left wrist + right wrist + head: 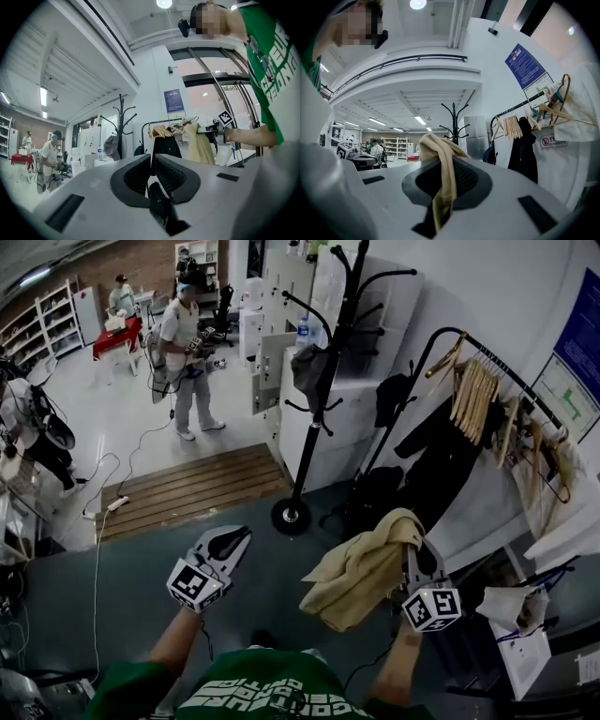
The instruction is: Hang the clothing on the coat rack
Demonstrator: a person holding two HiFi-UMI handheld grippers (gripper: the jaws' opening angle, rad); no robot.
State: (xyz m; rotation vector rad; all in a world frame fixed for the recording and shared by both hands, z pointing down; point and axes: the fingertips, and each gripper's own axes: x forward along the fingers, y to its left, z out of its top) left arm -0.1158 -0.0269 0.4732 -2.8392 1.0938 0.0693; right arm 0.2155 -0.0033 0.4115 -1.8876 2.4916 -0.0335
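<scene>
Grey floor (141, 577) before coat rack (319, 381): right tool (446, 168) clamps yellow garment (361, 568), left tool (234, 538) closed, empty; next, likely lift onto hook (411, 273).

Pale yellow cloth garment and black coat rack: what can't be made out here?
- Pale yellow cloth garment: its type and any hanging loop; bunched folds in the head view, only a strip between the right gripper's jaws in the right gripper view.
- Black coat rack: top cut off by the head view's upper edge; base behind the gripper bodies in both gripper views.
- Grey item on the rack: too small to identify.
</scene>
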